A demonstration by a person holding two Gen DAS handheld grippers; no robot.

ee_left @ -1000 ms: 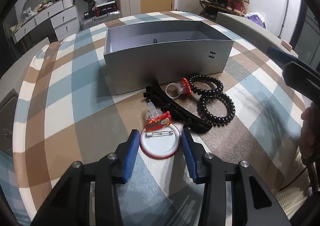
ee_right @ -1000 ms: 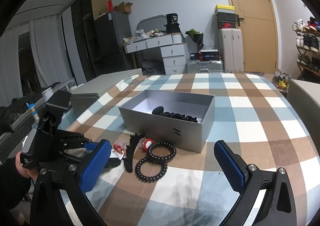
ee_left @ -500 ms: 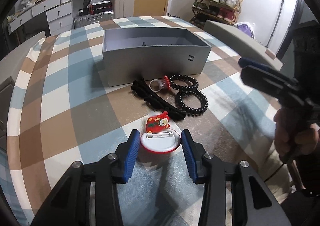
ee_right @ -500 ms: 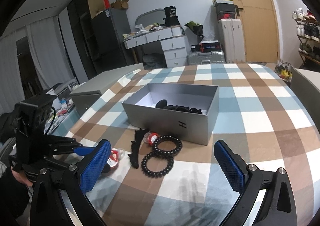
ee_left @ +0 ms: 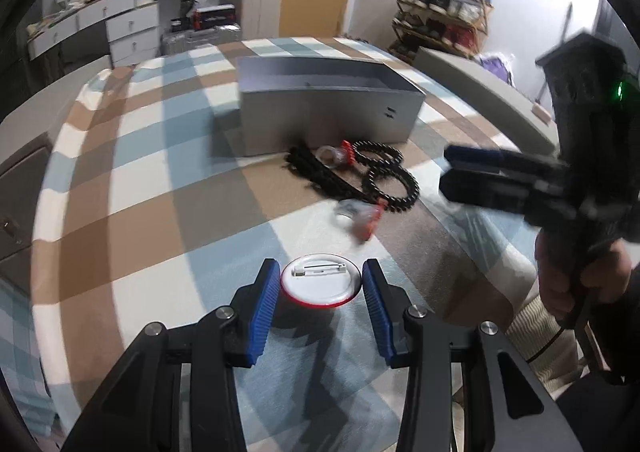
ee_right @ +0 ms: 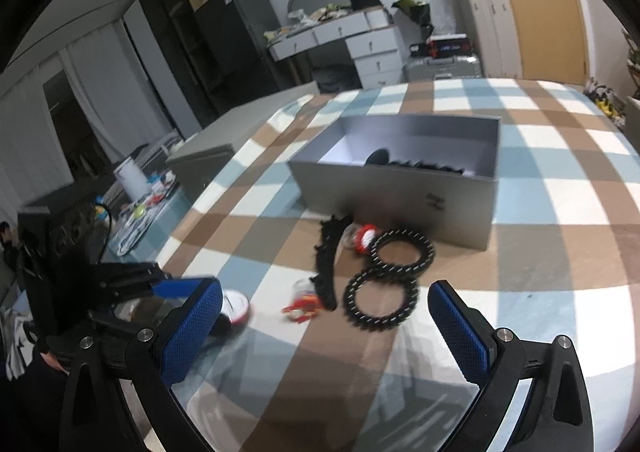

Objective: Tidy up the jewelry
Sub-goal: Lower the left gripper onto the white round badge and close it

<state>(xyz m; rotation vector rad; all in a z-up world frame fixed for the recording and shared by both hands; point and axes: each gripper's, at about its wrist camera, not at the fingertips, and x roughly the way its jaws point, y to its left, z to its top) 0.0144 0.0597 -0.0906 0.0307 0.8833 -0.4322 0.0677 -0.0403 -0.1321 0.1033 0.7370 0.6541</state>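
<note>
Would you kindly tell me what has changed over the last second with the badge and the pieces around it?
The left hand-held gripper has carried the round white red-rimmed pin badge towards the camera, away from the small red charm, which it used to touch. The right hand-held gripper has swung in, jaws wide. The grey cardboard box and two black spiral hair ties stayed put.

The round pin badge [ee_left: 318, 284] gripped in the left gripper [ee_left: 318, 292] has drawn back from the pile: the red figure clip [ee_left: 366, 221], which touched its rim a second ago, now lies apart on the checked cloth [ee_left: 160, 211] toward 1 o'clock. The right gripper [ee_left: 448, 175] has swung in from 3 o'clock, and the hand [ee_left: 580, 284] on its grip now shows.
</note>
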